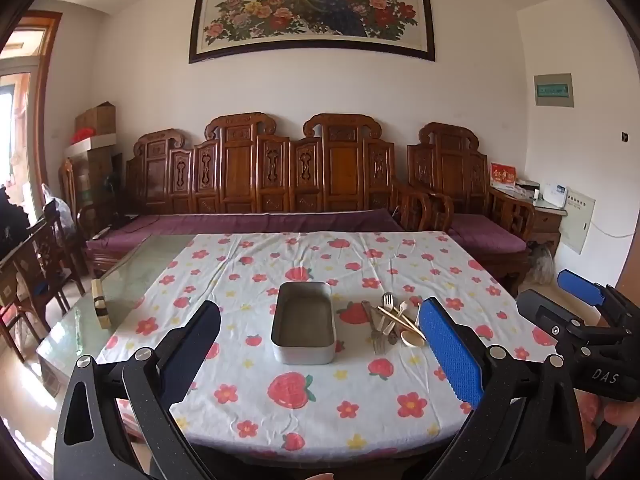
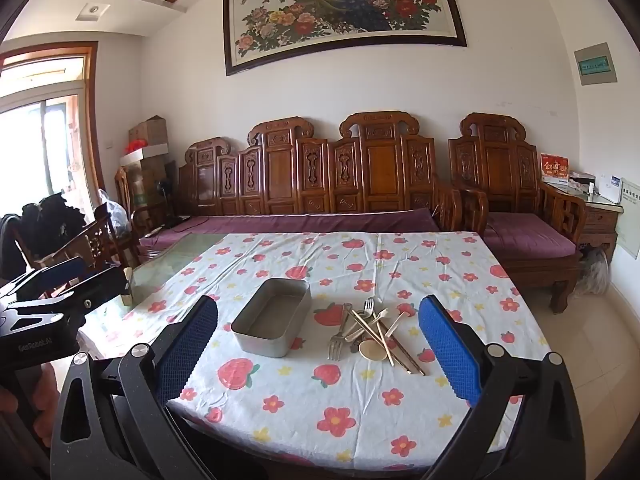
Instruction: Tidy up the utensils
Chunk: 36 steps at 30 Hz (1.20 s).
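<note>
A grey metal box (image 1: 303, 322) (image 2: 273, 317) sits open and empty on the flowered tablecloth (image 1: 312, 404) (image 2: 320, 404). Just right of it lies a heap of utensils (image 1: 394, 322) (image 2: 372, 330): metal forks, gold chopsticks and a cream spoon, crossed over one another. My left gripper (image 1: 318, 356) hovers at the table's near edge, open, nothing between its blue pads. My right gripper (image 2: 318, 354) hangs beside it at the same edge, also open and holding nothing. Each gripper shows at the side of the other's view, the right gripper (image 1: 588, 312) and the left gripper (image 2: 60, 284).
A carved wooden sofa (image 1: 280, 184) with purple cushions runs behind the table. The table's left part is bare glass (image 1: 132, 272), with a small block (image 1: 100, 302) on it. Wooden chairs (image 1: 36, 260) stand at the left; a side table (image 2: 596, 208) at the right.
</note>
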Available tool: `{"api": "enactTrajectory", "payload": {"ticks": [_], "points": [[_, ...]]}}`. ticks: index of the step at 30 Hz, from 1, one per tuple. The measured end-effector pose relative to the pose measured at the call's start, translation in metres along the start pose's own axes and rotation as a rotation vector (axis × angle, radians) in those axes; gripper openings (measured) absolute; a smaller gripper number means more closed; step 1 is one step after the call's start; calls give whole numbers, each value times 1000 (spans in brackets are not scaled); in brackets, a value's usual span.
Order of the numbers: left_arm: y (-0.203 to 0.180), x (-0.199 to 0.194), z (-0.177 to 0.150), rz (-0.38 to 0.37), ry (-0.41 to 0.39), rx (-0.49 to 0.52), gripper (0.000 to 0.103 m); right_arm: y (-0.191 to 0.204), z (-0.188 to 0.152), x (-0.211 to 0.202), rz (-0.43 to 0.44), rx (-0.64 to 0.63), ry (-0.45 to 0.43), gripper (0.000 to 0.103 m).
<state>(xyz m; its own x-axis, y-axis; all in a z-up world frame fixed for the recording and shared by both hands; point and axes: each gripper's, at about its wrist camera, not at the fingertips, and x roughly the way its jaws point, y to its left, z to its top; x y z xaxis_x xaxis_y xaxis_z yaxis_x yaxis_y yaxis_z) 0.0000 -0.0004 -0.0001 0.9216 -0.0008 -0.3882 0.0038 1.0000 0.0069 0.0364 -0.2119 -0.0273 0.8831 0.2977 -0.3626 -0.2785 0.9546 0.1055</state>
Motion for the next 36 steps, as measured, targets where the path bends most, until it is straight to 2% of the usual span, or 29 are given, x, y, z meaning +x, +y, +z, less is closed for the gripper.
{"api": "enactTrajectory", "payload": {"ticks": [36], "points": [[-4, -4, 7, 2, -5, -5, 97, 2, 5, -2, 0, -3, -2, 101]]}}
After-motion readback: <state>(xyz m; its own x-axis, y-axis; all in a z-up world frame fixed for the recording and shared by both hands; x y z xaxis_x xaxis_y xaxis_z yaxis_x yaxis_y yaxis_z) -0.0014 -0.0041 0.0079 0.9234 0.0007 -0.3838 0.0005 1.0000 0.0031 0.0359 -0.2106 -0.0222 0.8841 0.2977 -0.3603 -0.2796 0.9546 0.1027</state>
